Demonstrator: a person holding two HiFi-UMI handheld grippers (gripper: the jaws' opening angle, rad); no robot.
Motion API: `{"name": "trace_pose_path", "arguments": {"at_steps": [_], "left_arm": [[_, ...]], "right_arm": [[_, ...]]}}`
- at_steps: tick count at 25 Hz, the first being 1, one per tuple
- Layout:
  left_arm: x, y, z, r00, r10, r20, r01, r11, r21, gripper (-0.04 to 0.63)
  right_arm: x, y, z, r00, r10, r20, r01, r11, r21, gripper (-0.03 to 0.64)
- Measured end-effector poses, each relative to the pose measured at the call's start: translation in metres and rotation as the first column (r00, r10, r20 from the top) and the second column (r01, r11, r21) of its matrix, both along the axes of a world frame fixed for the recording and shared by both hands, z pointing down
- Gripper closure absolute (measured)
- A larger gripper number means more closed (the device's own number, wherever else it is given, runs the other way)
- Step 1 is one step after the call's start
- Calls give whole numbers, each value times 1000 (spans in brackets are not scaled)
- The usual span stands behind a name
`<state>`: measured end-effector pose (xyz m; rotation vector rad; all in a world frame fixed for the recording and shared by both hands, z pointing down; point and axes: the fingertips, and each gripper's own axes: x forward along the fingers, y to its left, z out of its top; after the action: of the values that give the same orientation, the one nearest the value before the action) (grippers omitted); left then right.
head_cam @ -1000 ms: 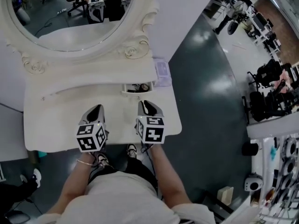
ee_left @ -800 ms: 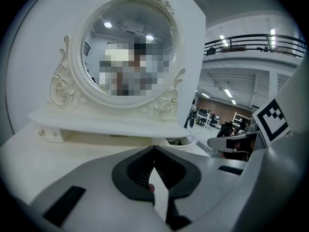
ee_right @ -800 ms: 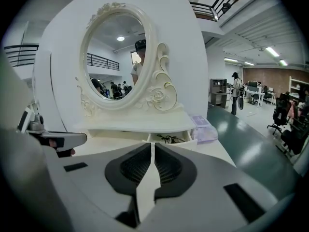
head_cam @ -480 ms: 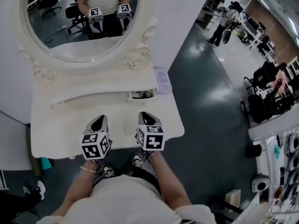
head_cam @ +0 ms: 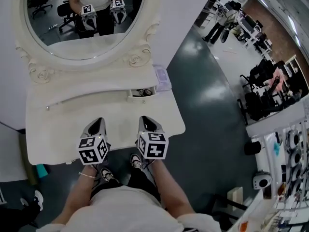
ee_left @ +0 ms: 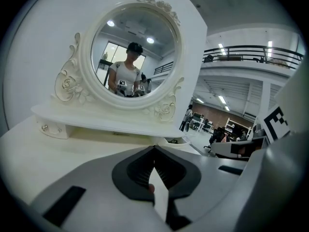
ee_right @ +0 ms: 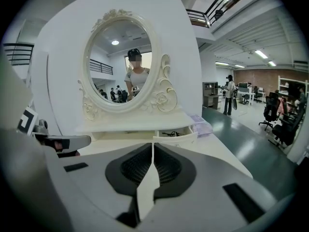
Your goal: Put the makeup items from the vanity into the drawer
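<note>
White vanity (head_cam: 53,139) under an oval mirror (head_cam: 72,28), green floor to the right. The drawer (head_cam: 136,98) stands open, far right, with small dark makeup items (head_cam: 143,92) inside. Left gripper (head_cam: 99,123) and right gripper (head_cam: 145,122) hover over the near edge, jaws closed, empty.

Head cam: above the person, pitched steeply down, farthest out. Mirror (head_cam: 72,33) at 10–11 o'clock, vanity (head_cam: 58,129) top at 9, person's torso (head_cam: 125,207) at 6, floor (head_cam: 212,105) at 3.
Left gripper (ee_left: 154,149) cam: low and close over the vanity top, faces along its jaws. Mirror at 12, drawer (ee_left: 174,140) at 2 o'clock of the tips.
Right gripper (ee_right: 152,145) cam: same low pose, alongside. Mirror at 11, hall (ee_right: 251,105) at 3.
All three share mirror and drawer. Each gripper cam clips the other gripper at its edge.
</note>
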<state>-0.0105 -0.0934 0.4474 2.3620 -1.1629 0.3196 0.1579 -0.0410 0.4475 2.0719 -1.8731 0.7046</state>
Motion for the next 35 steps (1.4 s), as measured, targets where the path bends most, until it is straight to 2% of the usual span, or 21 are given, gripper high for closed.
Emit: {"name": "trace_pose_path", "arguments": {"at_steps": [5, 12, 22, 29, 35], "left_arm": [[4, 0, 6, 998, 59, -1, -59, 998, -4, 592], [14, 4, 7, 997, 77, 3, -77, 997, -18, 592], [43, -11, 1, 998, 62, -8, -62, 998, -15, 592], [49, -17, -5, 998, 48, 30, -48, 999, 23, 592], [55, -14, -5, 999, 41, 35, -42, 999, 26, 592]], "right_arm": [[-6, 14, 10, 997, 72, 18, -72, 997, 3, 591], [-5, 24, 15, 997, 75, 28, -74, 997, -5, 591], [26, 10, 1, 998, 64, -5, -64, 997, 31, 598], [36, -1, 1, 999, 43, 10, -44, 998, 41, 598], [49, 0, 1, 998, 58, 7, -58, 998, 36, 598]]}}
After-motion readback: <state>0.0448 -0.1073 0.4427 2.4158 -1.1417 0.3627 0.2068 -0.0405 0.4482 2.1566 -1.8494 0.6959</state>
